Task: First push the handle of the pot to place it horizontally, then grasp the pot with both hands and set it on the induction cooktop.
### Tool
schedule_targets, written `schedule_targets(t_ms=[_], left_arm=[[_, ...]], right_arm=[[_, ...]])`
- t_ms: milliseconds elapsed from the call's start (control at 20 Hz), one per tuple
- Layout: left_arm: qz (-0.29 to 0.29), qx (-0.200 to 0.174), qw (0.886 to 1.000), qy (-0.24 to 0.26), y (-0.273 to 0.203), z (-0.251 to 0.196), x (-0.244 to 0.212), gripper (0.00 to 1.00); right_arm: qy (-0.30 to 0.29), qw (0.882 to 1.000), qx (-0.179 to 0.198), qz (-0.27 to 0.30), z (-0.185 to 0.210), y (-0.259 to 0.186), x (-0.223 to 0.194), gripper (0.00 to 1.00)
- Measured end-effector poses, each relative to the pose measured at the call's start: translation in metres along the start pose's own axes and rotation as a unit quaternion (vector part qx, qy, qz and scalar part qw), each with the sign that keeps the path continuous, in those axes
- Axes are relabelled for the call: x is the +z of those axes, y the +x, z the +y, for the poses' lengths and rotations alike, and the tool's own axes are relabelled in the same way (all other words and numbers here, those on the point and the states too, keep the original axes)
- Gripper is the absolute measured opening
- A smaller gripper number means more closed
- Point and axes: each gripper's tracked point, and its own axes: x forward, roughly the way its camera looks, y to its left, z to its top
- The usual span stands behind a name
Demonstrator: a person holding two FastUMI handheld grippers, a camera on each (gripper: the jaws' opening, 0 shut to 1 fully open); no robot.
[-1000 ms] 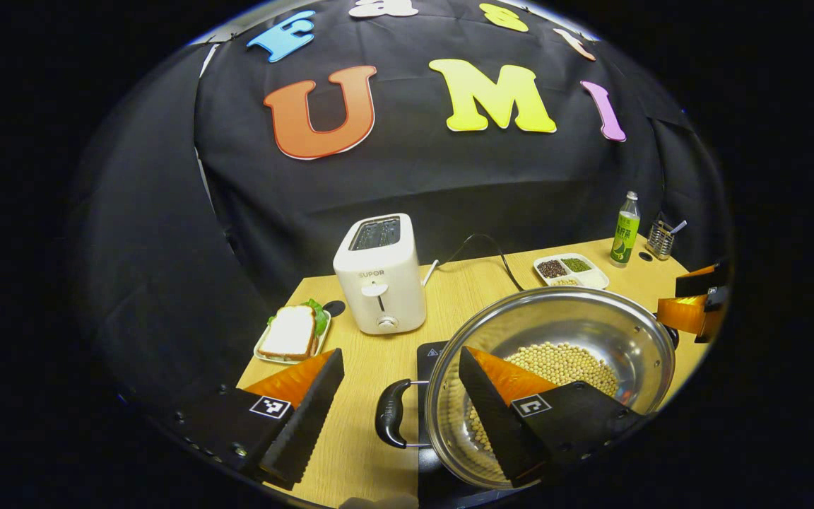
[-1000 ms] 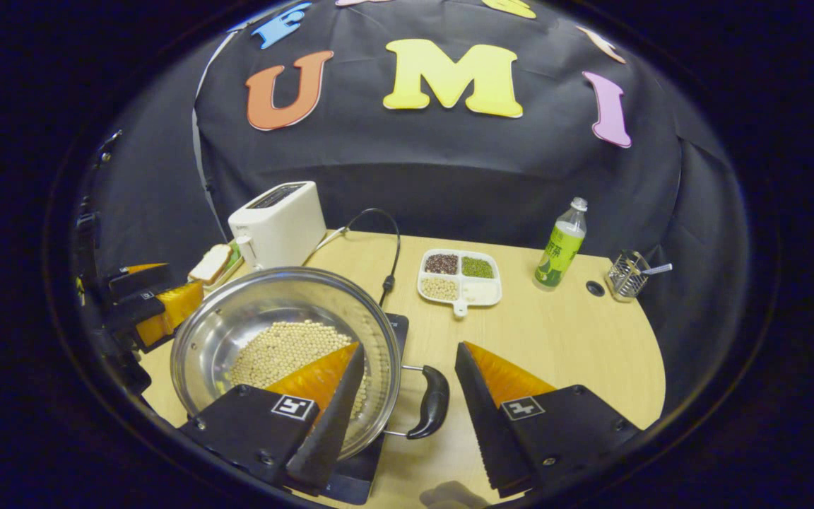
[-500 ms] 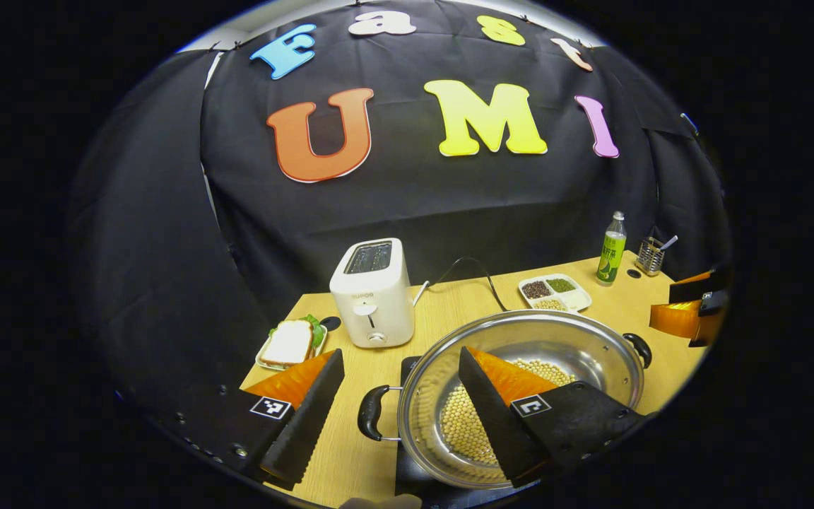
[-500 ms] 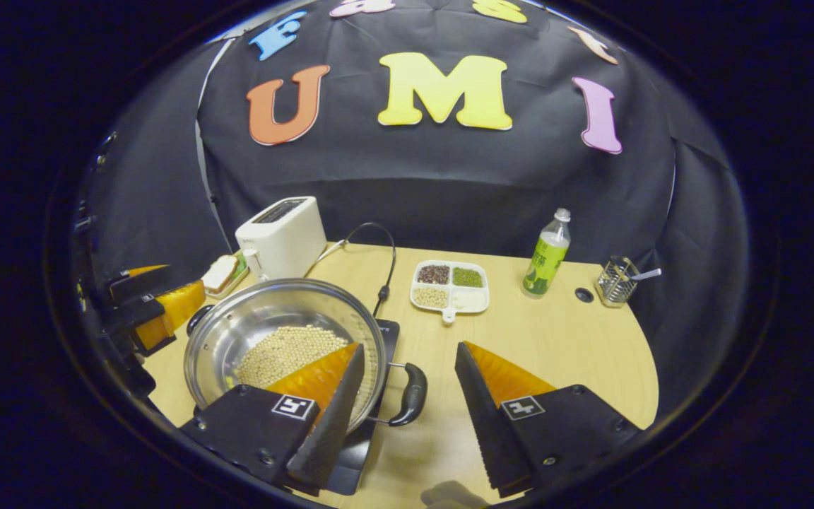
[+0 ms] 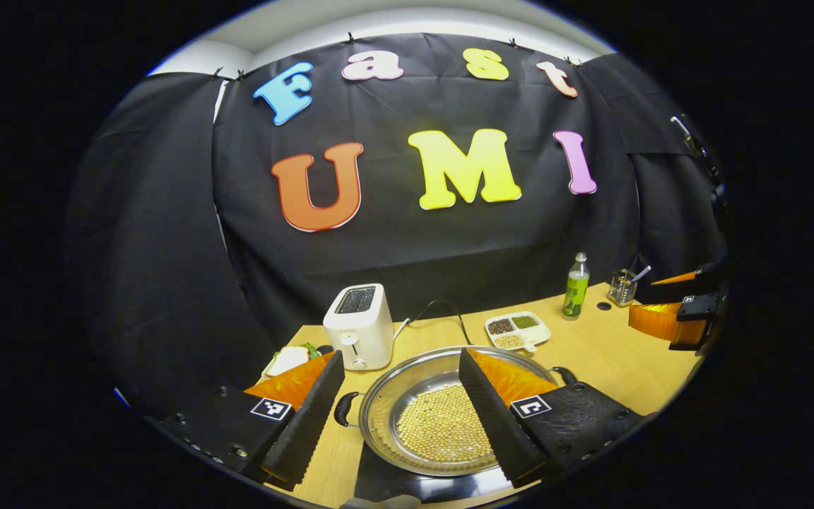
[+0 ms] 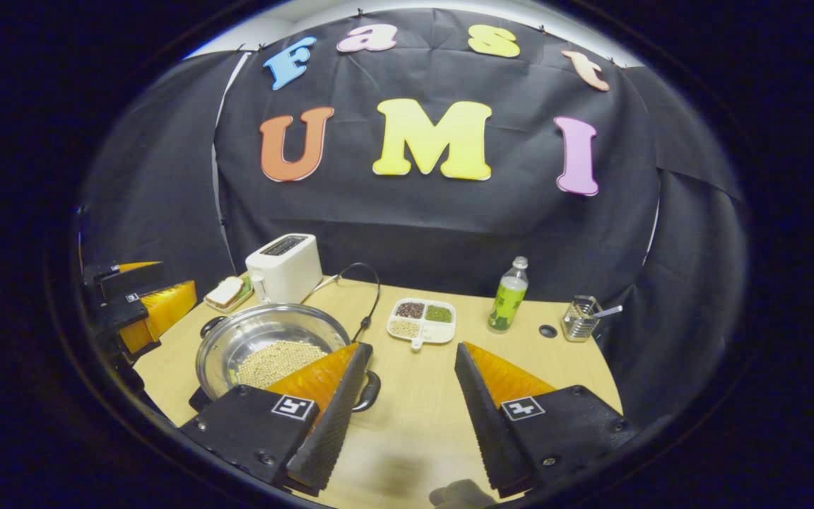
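- We see the pot [image 5: 442, 417], a wide steel vessel holding pale beans [image 5: 444, 431], seated on the black induction cooktop [image 5: 386, 484] near the front of the wooden table [image 5: 612, 360]; its two black handles [image 5: 342, 408] lie out to left and right.
- In the left gripper view, the left gripper [image 5: 401, 417] stands with its fingers spread wide above the pot, gripping nothing; one finger [image 5: 304, 417] is left of the pot's handle, the other crosses the rim.
- In the right gripper view, the right gripper [image 6: 413, 413] is likewise spread and empty; the pot [image 6: 269, 346] lies to its left, apart from both fingers.
- Behind the pot we note a white toaster [image 5: 359, 325] with a sandwich plate [image 5: 283, 360] beside it; a divided dish [image 6: 421, 319] of grains, a green bottle [image 6: 508, 295] and a wire holder [image 6: 580, 319] stand farther right.
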Motion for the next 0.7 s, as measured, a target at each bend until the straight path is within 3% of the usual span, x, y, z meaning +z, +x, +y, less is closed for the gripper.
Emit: schedule_targets(t_ms=[200,250,300,700], left_arm=[[-0.042,0.008,0.999,0.002,-0.049,-0.035,0.042,0.96],[-0.048,0.010,0.999,0.001,-0.060,-0.046,0.049,0.96],[-0.055,0.013,0.998,0.000,-0.070,-0.057,0.056,0.96],[-0.116,0.014,0.993,-0.008,-0.164,-0.159,0.115,0.96]], right_arm=[[0.000,0.999,0.004,-0.042,-0.044,-0.053,0.020,0.83],[0.004,0.999,0.007,-0.049,-0.056,-0.069,0.023,0.96],[0.006,0.998,0.006,-0.056,-0.069,-0.081,0.027,1.00],[0.028,0.991,-0.019,-0.132,-0.191,-0.196,0.053,1.00]])
